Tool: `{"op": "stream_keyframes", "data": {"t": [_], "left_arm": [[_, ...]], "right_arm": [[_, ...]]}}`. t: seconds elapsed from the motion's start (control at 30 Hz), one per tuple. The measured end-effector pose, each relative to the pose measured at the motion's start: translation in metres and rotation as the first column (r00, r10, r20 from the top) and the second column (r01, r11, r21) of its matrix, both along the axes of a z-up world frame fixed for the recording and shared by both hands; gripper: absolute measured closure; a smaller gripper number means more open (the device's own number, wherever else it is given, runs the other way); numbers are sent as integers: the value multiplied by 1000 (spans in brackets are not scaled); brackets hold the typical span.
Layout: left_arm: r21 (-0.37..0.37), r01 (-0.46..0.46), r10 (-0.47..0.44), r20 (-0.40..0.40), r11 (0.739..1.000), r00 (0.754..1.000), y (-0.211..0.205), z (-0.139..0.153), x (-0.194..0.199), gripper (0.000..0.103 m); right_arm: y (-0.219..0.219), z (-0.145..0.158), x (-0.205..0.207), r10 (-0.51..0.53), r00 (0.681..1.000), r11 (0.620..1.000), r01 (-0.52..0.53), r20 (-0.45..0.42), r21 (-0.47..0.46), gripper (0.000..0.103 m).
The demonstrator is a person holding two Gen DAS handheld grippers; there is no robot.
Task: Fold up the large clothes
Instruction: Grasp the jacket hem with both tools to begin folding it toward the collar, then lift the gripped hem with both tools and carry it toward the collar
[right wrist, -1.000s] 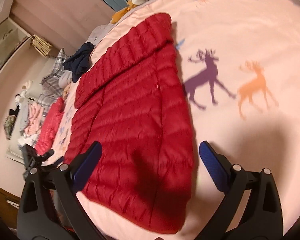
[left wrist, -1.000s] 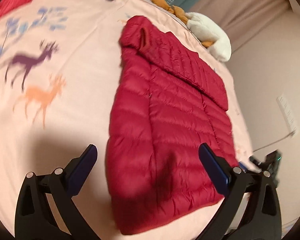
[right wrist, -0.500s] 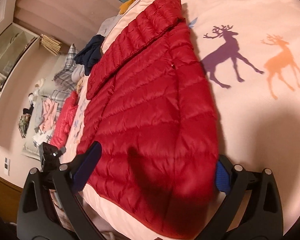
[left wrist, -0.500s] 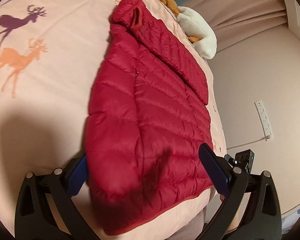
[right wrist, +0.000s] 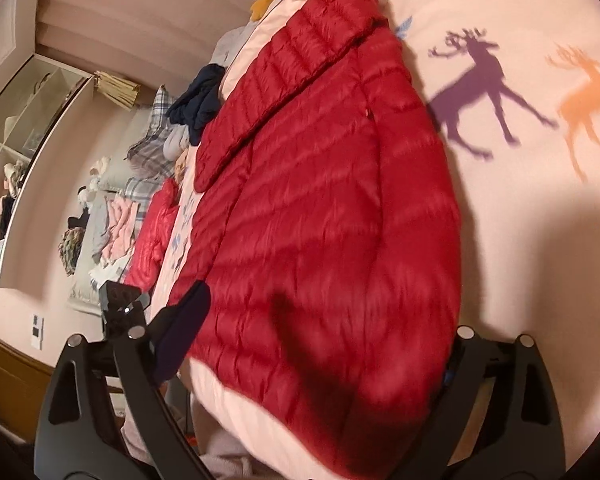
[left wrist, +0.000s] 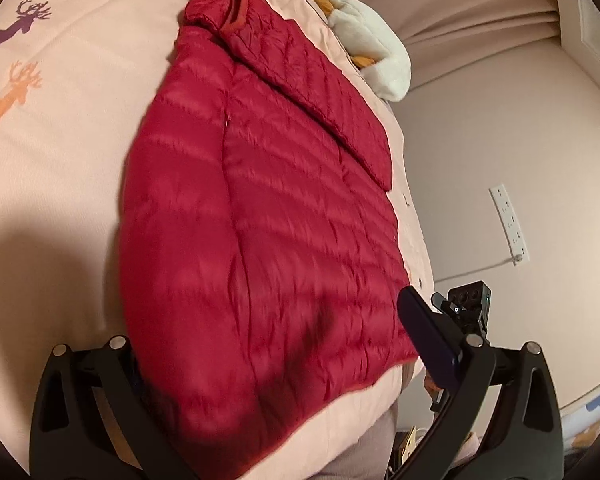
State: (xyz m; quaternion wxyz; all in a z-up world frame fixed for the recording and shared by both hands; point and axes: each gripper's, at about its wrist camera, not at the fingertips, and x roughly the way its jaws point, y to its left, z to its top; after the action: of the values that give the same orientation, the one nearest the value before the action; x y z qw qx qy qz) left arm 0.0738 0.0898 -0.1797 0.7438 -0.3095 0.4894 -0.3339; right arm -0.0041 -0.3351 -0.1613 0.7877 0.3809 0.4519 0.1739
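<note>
A red quilted puffer jacket (left wrist: 280,200) (right wrist: 320,180) lies flat on the pink deer-print bedspread (left wrist: 60,160) (right wrist: 520,240), collar far, hem near the bed's edge. My left gripper (left wrist: 268,332) straddles the jacket's near left corner. Its left finger is hidden behind the jacket's side, and its right finger (left wrist: 428,340) hangs free over the hem. My right gripper (right wrist: 328,324) straddles the near right corner with its jaws closing. Its left finger (right wrist: 184,332) is clear of the cloth, and the right one is hidden behind the jacket's edge.
A white and orange plush toy (left wrist: 376,60) lies beyond the collar. A socket strip (left wrist: 508,224) hangs on the wall. Left of the bed are a dark garment (right wrist: 200,100), a second red jacket (right wrist: 156,232), piled clothes (right wrist: 116,216) and a shelf (right wrist: 12,140).
Both grippers have come down and forward onto the jacket's near end. Each outer finger, visible beside the jacket a second ago, is now hidden behind its side edge.
</note>
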Motion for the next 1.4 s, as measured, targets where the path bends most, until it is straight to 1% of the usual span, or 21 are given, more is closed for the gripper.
{"op": "stream_keyframes", "data": {"t": [0.13,0.23,0.33,0.4,0.43,0.47,0.5,0.53,0.57,0.6,0.63,0.67,0.7,0.73,0.8,0.9,0.97,1.13,1.4], "left_arm": [[-4,4,-4,1,1000,1000,4,-1,-16,4],[-8,-17,17,4,1000,1000,9,-1,-19,7],[7,-55,55,-3,998,998,11,-4,-17,16],[7,-68,68,-7,998,998,12,-5,-15,24],[9,-74,74,-8,997,997,12,-5,-13,27],[9,-74,74,-11,997,997,11,-6,-12,34],[14,-74,74,-16,997,997,9,-6,-10,44],[26,-70,71,-25,997,997,7,-7,-8,49],[31,-69,70,-27,997,997,6,-7,-7,57],[43,-70,72,-27,997,997,5,-7,-6,63],[58,-73,74,-23,996,997,5,-5,-5,65],[82,-80,81,-12,993,997,4,-1,-5,70],[91,-84,85,-5,992,996,4,1,-6,75],[103,-90,90,6,991,996,4,5,-6,76],[125,-101,97,36,987,995,5,13,-8,85],[151,-109,94,102,983,990,2,30,-14,89],[165,-119,93,156,979,983,1,43,-19,91],[165,-128,89,225,978,970,0,66,-24,92],[166,-131,74,312,977,947,-4,103,-33,92]], "right_arm": [[3,1,-23,17,1000,1000,-17,-2,13,10],[8,2,-28,15,1000,1000,-15,8,-3,10],[12,1,-24,5,1000,1000,-5,11,-14,13],[16,0,-19,-2,1000,1000,2,14,-14,19],[17,0,-17,-4,1000,1000,4,14,-16,24],[18,-1,-15,-6,1000,1000,6,12,-20,30],[19,-2,-13,-7,1000,1000,8,11,-22,36],[22,-3,-10,-10,1000,1000,10,6,-26,40],[23,-3,-9,-12,1000,999,12,2,-29,48],[24,-4,-8,-14,1000,999,14,1,-31,55],[24,-3,-8,-20,1000,999,20,4,-34,58],[24,-2,-9,-24,1000,999,25,11,-36,62],[24,0,-10,-28,999,999,29,18,-41,69],[25,3,-11,-33,999,998,34,32,-52,72],[27,11,-14,-39,997,996,43,61,-77,80],[30,25,-19,-37,992,992,50,121,-112,85],[32,34,-21,-32,987,991,52,158,-125,87],[33,58,-29,-11,968,990,45,249,-132,88],[33,98,-41,26,936,991,23,352,-135,89]]}}
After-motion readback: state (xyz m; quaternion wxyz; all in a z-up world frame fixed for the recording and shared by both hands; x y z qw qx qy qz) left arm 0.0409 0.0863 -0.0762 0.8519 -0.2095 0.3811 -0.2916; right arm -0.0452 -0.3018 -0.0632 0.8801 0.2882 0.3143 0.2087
